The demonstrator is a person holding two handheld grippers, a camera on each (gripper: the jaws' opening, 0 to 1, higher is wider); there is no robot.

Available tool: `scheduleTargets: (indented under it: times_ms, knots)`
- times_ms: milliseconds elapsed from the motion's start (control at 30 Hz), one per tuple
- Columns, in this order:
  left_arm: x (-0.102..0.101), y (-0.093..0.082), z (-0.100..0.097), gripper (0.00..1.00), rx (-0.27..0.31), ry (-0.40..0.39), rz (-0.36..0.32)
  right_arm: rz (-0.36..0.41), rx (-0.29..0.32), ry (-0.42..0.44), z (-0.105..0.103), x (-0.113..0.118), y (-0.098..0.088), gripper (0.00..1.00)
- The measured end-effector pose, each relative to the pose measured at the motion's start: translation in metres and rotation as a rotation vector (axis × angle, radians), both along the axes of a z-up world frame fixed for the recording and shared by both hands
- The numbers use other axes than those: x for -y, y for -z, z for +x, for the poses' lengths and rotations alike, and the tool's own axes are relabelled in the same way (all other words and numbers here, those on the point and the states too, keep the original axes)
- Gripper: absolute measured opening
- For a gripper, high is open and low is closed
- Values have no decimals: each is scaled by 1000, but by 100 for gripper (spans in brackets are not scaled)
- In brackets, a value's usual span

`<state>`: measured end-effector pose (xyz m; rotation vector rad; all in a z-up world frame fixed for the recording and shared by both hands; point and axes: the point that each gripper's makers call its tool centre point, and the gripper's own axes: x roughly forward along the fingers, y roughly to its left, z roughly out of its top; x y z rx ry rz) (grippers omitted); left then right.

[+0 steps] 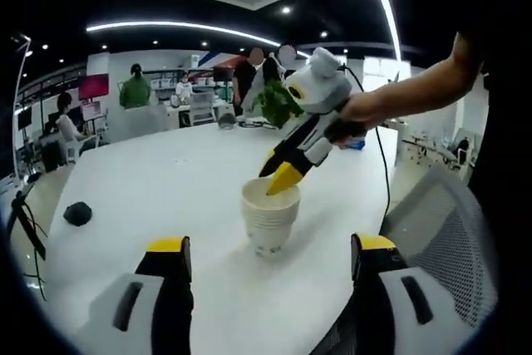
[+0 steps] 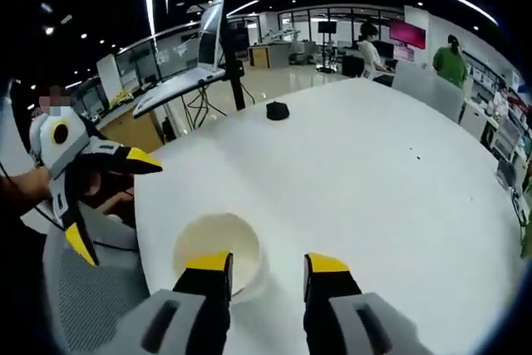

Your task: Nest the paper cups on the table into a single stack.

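A stack of nested white paper cups [image 1: 270, 220] stands on the white table [image 1: 166, 176] near its front edge. In the left gripper view my left gripper [image 1: 272, 245] is open wide, its jaws on either side of the stack and short of it. The right gripper [image 1: 279, 174] reaches in from the right, its yellow tips at the top cup's mouth. In the right gripper view the right gripper [image 2: 268, 263] is open over the cup stack [image 2: 218, 248], with one jaw above the inside and the other outside the rim. A hand holds the left gripper [image 2: 110, 201] open at the left.
A small black object [image 1: 77, 214] [image 2: 277, 110] lies farther along the table. A grey mesh chair [image 1: 440, 230] [image 2: 87, 288] stands at the table's edge beside the cups. Several people, desks and a green plant [image 1: 278, 101] are behind the table.
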<state>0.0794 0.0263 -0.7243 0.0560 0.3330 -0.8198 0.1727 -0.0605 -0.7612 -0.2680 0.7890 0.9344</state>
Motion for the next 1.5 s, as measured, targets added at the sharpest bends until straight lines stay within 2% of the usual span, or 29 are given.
scheduleTargets:
  times_ms: [167,300,467,567,667,1033,1367,1500]
  knots:
    - [2,-3,0,85,37,-8,19,12,-39,1,-2,-5,2,22]
    - [0,0,0,85,20,-18,5,9,-57,6,1,-10,6,18]
    - [2,6,0,85,11,-8,26,1,-74,-12,-2,-17,14,13]
    - [4,10,-1,83,16,3,65,0,-84,-23,-3,-20,16,12]
    - [6,10,-2,84,22,14,64,-19,-89,-33,-1,-21,21,8]
    - [4,13,-2,83,16,15,68,-14,-123,11,0,-16,19,4]
    - [4,14,-2,83,13,24,63,34,-133,96,20,-6,6,3]
    - [4,14,-3,83,11,27,59,53,-135,141,36,1,2,2]
